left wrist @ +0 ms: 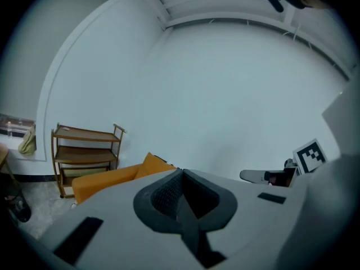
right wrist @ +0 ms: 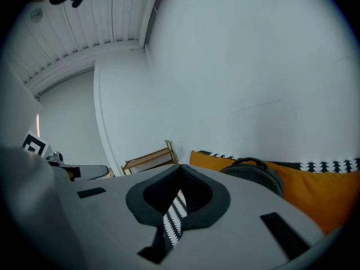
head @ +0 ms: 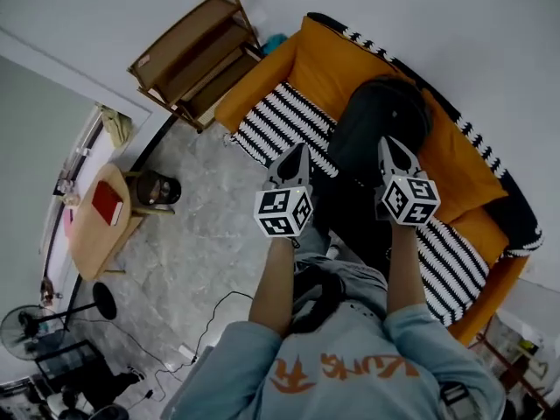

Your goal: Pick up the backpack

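A dark backpack (head: 378,134) stands against the back cushion of an orange sofa (head: 455,156) that has a black-and-white striped cover (head: 282,121). In the head view both grippers are held out in front of it. My left gripper (head: 296,153) is shut and empty over the striped seat, left of the backpack. My right gripper (head: 390,144) is shut and empty, its tip over the backpack's lower front. The right gripper view shows the backpack (right wrist: 256,174) beyond the shut jaws (right wrist: 181,171). The left gripper view shows shut jaws (left wrist: 181,174) and the sofa arm (left wrist: 112,180).
A wooden shelf unit (head: 197,55) stands left of the sofa by the wall. On the marble floor are a small round wooden table (head: 87,234) with a red book (head: 107,203), a dark stool (head: 157,188), a fan (head: 24,331) and a cable (head: 210,318).
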### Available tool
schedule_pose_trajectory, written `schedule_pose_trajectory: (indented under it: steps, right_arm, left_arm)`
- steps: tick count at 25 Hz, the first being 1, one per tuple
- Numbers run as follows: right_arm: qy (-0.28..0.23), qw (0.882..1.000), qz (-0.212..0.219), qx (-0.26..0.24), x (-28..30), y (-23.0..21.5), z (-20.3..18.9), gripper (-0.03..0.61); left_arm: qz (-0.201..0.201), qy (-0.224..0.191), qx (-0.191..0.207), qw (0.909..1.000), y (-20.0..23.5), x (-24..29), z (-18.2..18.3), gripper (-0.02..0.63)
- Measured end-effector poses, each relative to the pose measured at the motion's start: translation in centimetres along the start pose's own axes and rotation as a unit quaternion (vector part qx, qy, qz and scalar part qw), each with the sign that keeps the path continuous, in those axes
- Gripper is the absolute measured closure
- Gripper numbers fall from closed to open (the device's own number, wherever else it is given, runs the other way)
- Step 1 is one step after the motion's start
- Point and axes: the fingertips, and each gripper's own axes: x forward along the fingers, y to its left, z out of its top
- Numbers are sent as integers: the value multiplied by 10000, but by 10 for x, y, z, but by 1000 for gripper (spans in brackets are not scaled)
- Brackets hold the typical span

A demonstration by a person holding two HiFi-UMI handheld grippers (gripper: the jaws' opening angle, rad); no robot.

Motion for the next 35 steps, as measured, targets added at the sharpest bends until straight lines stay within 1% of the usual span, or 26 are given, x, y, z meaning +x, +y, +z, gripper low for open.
schedule_pose_trajectory:
  steps: [4, 9, 13, 19, 25, 35]
  right_arm:
    - [162, 9984, -422, 332, 12, -31, -19, 580]
    - [310, 9928, -935, 676, 23, -70, -40, 580]
    - [387, 9863, -1326, 901, 28, -98, -56, 580]
    - [481, 9738, -1877, 1192, 30, -131, -77, 580]
    - [639, 9588, -2345, 1471, 26, -159, -108, 580]
    - [994, 9394, -2816, 1683, 37, -184, -163, 580]
  left_arm:
    - [-331, 459, 65, 9984, -7, 41, -17, 594]
    - [-722, 953, 154, 9927, -16, 91, -40, 594]
    - [-1016, 1331, 212, 9857, -24, 123, -63, 594]
    - [-1405, 1772, 254, 9738, -31, 166, -91, 594]
    - [-1567, 2240, 269, 9615, -23, 199, -131, 594]
    - [-1799, 2867, 413, 9401, -12, 243, -198, 594]
